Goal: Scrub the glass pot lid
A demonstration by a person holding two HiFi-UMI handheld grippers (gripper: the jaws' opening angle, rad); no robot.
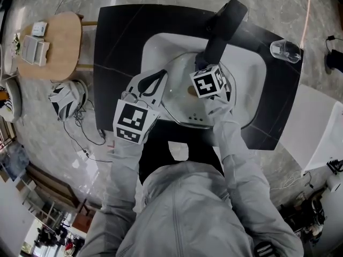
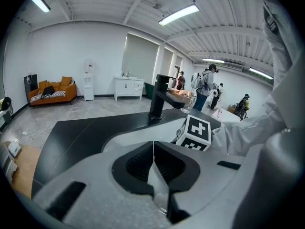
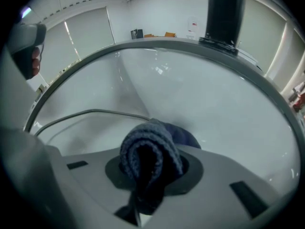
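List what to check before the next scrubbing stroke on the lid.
1. Left gripper shut on the lid rim: ok.
2. Right gripper shut on the cloth: ok, folded between its jaws.
3. Cloth touching the glass: cannot tell; the right gripper view shows it close against the lid, but contact is unclear.
4. Lid inside the sink: ok.
5. Clearance under the faucet: cannot tell; in the head view its spout overlaps the right gripper.
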